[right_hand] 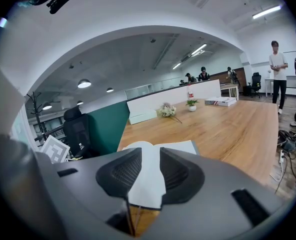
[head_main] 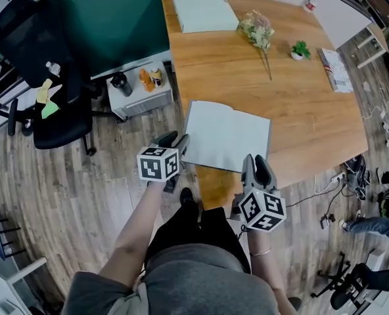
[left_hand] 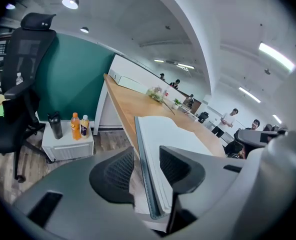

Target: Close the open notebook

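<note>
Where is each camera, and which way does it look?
Head view: on the person's head, looking down at the open white notebook on the wooden table; both forearms, left gripper, right gripper and lap show.
Left gripper view: on the left gripper, looking along the notebook's left edge; its open jaws show.
Right gripper view: on the right gripper, looking across the notebook up the table; its open jaws show.
Shared: all three see the notebook.

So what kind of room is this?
Probably a shared office or workroom: there's a long wooden table, a black swivel office chair beside it, and people standing around further back.
</note>
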Action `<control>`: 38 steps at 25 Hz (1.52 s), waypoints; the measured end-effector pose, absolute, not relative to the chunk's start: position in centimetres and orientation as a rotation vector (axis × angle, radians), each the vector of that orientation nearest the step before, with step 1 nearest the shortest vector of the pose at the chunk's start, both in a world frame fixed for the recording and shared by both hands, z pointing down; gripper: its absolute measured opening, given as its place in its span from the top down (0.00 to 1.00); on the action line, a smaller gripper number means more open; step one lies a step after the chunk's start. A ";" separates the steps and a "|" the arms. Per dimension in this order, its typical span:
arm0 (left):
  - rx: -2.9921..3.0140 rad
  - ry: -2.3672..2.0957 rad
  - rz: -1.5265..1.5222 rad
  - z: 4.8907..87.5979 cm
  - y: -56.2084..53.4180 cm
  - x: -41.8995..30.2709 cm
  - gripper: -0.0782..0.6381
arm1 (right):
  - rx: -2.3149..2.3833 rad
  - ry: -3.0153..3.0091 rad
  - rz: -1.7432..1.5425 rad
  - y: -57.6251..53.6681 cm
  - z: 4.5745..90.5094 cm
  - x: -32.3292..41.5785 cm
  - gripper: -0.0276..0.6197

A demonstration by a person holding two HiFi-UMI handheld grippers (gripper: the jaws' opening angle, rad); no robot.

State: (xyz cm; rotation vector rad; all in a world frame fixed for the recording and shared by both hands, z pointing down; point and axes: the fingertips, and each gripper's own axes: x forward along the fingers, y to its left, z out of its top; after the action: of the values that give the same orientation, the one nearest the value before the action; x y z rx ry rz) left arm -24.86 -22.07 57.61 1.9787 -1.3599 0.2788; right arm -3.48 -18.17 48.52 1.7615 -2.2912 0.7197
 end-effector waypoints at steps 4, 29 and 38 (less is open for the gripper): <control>1.968 -1.300 0.296 58.6 -22.0 -24.1 0.67 | 1.776 -2.268 0.745 -18.0 49.1 -3.3 0.79; 1.881 -1.145 0.247 59.7 -21.4 -23.5 0.74 | 1.771 -2.248 0.811 -18.0 50.2 -4.1 0.80; 1.886 -1.195 0.300 58.9 -21.1 -23.4 0.78 | 1.789 -2.230 0.801 -17.5 49.9 -2.8 0.81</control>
State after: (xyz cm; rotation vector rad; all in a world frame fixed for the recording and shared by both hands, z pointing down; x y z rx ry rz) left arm -23.43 -21.09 58.91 1.8858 -1.1948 0.2998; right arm -2.85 -17.54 49.94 1.7886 -2.2300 0.8008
